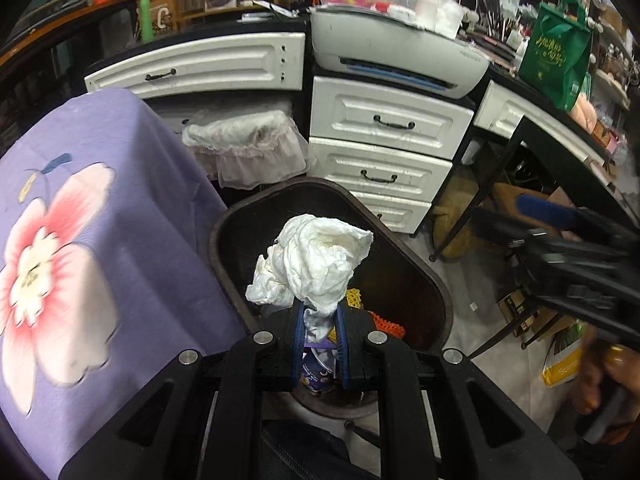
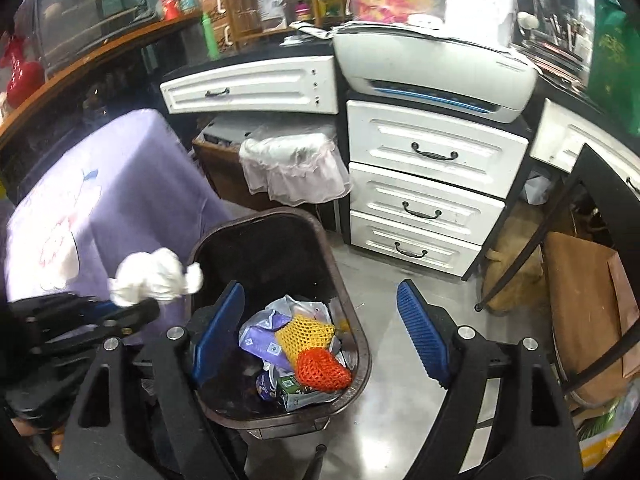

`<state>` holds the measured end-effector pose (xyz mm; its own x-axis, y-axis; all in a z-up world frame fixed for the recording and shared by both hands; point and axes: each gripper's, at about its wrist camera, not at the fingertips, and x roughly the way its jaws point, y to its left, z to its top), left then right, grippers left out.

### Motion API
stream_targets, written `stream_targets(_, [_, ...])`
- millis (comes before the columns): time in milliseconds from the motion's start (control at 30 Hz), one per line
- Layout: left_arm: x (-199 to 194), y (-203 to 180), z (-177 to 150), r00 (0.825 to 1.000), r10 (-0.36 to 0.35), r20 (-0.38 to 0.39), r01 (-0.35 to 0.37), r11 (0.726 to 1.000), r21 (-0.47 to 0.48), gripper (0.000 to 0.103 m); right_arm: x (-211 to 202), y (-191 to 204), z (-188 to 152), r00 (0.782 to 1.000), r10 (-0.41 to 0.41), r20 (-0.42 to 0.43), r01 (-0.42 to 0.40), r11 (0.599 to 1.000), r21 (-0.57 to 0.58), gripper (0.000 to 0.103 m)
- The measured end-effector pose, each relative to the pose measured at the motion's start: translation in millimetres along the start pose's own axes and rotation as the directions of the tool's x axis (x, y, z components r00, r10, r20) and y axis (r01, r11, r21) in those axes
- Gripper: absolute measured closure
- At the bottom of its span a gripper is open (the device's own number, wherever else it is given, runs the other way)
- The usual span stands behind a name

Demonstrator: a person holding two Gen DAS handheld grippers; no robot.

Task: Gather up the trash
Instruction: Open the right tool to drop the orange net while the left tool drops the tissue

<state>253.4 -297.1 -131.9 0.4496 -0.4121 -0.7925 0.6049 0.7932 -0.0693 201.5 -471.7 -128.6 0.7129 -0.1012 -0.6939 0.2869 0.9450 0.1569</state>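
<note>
From the left wrist, my left gripper [image 1: 319, 320] has its fingers [image 1: 297, 332] clamped on a crumpled white tissue [image 1: 316, 264], held above the open dark trash bin [image 1: 228, 236] beside the purple flowered cloth [image 1: 100, 240]. From the right wrist, my right gripper [image 2: 320, 332] hangs over the bin's near rim [image 2: 360, 376] with its fingers [image 2: 420, 332] spread wide and holding nothing. Inside lie yellow netting [image 2: 304, 334], orange netting [image 2: 324, 370] and wrappers. The tissue [image 2: 156, 276] sits at the bin's left edge.

Black linkage arms, ribbed blue pads [image 2: 420, 334]
</note>
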Motion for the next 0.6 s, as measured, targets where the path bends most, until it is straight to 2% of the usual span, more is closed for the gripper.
stream_targets(367, [48,-24,7,0.998,0.022,-0.063,-0.015,0.995,0.098,0.088,-7,-20,2,1.000,0.008,0.012,-0.009,0.997,0.071,0.024])
stream_targets(467, [57,-28,4,0.996,0.052,-0.076,-0.042,0.991,0.130,0.084,-6,-22,1,1.000,0.010,0.013,-0.011,0.997,0.081,0.024])
stream_targets(567, [62,-28,5,0.994,0.061,-0.086,-0.049,0.990,0.133,0.067,-6,-24,1,1.000,0.011,0.011,-0.011,0.996,0.088,0.024])
stream_targets(600, [60,-28,4,0.995,0.068,-0.075,-0.058,0.989,0.133,0.052,-6,-24,1,1.000,0.010,0.011,-0.011,0.996,0.090,0.024])
